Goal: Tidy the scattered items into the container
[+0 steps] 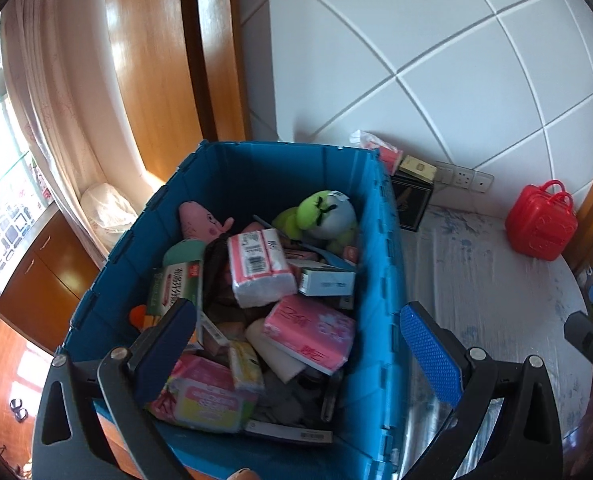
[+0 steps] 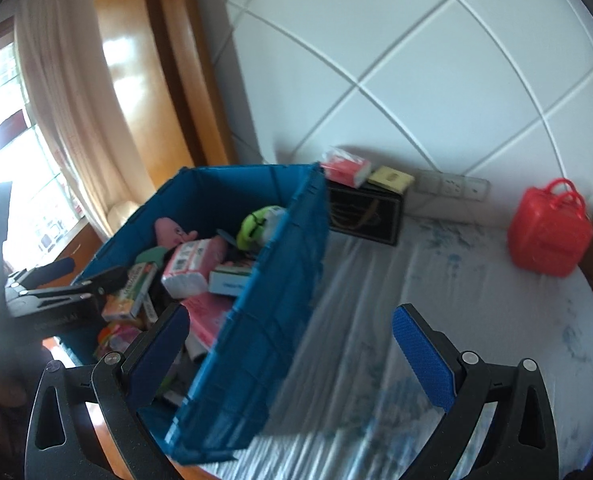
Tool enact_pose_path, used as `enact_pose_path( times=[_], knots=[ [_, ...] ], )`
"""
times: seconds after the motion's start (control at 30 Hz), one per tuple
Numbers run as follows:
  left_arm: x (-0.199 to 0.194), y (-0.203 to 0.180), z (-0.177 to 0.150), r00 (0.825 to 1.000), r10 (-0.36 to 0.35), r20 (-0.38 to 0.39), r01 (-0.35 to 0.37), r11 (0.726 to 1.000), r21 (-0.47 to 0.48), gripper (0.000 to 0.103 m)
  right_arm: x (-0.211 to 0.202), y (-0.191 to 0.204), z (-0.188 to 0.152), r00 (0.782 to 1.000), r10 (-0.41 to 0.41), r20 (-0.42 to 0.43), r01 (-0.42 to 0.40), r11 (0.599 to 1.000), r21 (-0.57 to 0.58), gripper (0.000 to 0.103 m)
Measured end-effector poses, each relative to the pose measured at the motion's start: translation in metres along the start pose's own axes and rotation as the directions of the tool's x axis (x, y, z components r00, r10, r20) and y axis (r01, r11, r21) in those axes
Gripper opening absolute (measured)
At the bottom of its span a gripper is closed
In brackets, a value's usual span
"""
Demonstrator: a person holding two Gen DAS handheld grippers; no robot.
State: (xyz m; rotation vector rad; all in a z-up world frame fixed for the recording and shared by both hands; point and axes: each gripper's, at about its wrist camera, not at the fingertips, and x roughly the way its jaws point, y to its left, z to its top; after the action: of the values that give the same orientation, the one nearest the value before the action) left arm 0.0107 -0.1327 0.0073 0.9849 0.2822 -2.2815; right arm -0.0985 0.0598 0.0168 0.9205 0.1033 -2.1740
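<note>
I see a round table [image 2: 476, 320], white cloth with blue marks. On it: blue crate [image 2: 264, 320] left, black box [image 2: 366, 220] far, red case [image 2: 548, 236] far right.

A red plastic case with handles [image 2: 548, 232] is seen far ahead and right of the gripper, on a blue-patterned table cover [image 2: 396, 320]. White wall sockets [image 2: 452, 186] are set ahead on the tiled wall [image 2: 416, 60]. A beige curtain [image 2: 56, 92] hangs at left.

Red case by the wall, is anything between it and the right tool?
Nothing visible is. Only bare tablecloth lies between the open right tool and the red case. The blue crate sits off to the left.
</note>
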Motion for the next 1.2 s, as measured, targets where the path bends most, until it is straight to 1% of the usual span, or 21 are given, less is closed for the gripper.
enact_pose_path(
  times=[0.07, 0.17, 0.2, 0.4, 0.6, 0.7, 0.97, 1.2],
  knots=[
    [-0.009, -0.012, -0.005, 1.0, -0.009, -0.007, 0.009, 1.0, -0.01, 0.103, -0.011, -0.015, -0.01, 1.0, -0.013, -0.003, 0.013, 1.0, 0.016, 0.103],
    [-0.021, -0.034, -0.013, 0.999, -0.035, -0.014, 0.035, 0.999, -0.001, 0.103, -0.029, -0.036, -0.025, 1.0, -0.027, 0.001, 0.027, 0.999, 0.045, 0.103],
    [-0.027, -0.044, -0.016, 0.999, -0.047, -0.018, 0.047, 0.999, 0.006, 0.103, -0.035, -0.043, -0.03, 0.999, -0.035, 0.004, 0.035, 0.998, 0.054, 0.103],
    [-0.053, -0.095, -0.029, 0.998, -0.06, -0.008, 0.06, 0.995, 0.079, 0.103, -0.067, -0.079, -0.055, 0.998, -0.07, 0.003, 0.069, 0.992, 0.104, 0.103],
    [-0.077, -0.131, -0.04, 0.993, -0.114, -0.003, 0.114, 0.989, 0.092, 0.103, -0.103, -0.103, -0.075, 0.994, -0.109, 0.017, 0.106, 0.986, 0.131, 0.103],
    [-0.087, -0.149, -0.048, 0.993, -0.115, -0.008, 0.115, 0.987, 0.115, 0.103, -0.116, -0.114, -0.083, 0.992, -0.123, 0.017, 0.119, 0.982, 0.145, 0.103],
    [-0.106, -0.171, -0.064, 0.993, -0.117, -0.013, 0.118, 0.985, 0.125, 0.103, -0.142, -0.129, -0.099, 0.989, -0.146, 0.023, 0.141, 0.978, 0.152, 0.103],
    [-0.112, -0.179, -0.073, 0.989, -0.143, -0.043, 0.148, 0.982, 0.121, 0.103, -0.153, -0.132, -0.106, 0.989, -0.147, 0.021, 0.142, 0.98, 0.142, 0.103]
  ],
)
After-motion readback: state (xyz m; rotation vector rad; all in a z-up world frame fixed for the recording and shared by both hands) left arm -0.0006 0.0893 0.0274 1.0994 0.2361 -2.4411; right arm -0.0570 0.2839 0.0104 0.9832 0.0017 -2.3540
